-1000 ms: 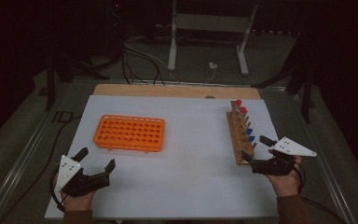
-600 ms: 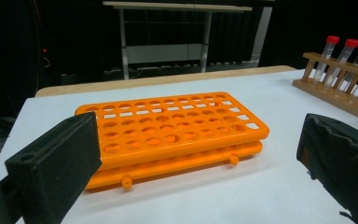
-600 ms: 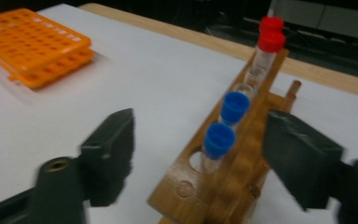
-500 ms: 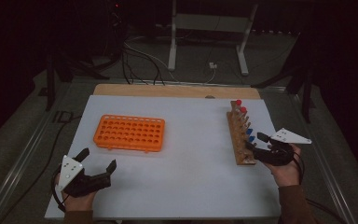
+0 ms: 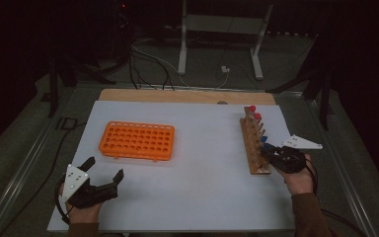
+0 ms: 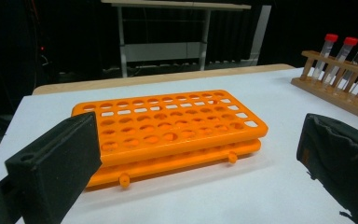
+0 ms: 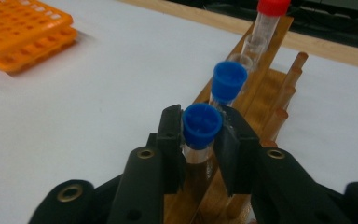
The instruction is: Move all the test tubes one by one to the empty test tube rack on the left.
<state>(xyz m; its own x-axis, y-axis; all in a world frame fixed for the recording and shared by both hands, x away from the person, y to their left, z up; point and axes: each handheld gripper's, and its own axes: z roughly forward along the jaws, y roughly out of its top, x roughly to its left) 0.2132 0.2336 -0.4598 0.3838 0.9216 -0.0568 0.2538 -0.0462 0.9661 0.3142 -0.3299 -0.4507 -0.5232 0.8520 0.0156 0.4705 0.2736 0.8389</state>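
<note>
A wooden tube rack (image 5: 254, 148) stands at the right of the white table and holds red-capped and blue-capped tubes. My right gripper (image 5: 268, 149) is at its near end. In the right gripper view, the gripper (image 7: 200, 140) is shut on the nearest blue-capped tube (image 7: 201, 123), just under its cap, with the tube upright in the wooden rack (image 7: 265, 84). Behind it stand a second blue-capped tube (image 7: 228, 81) and a red-capped tube (image 7: 271, 9). My left gripper (image 5: 104, 168) is open and empty at the front left. It faces the empty orange rack (image 6: 168, 123).
The orange rack (image 5: 136, 141) lies left of centre on the white table top (image 5: 202, 163). A wooden board edge (image 5: 187, 96) runs along the back. Cables and a metal stand (image 5: 217, 44) are on the dark floor beyond.
My right gripper has moved forward to the near end of the wooden rack and its jaws now sit around the blue-capped tube. The left gripper has barely moved.
</note>
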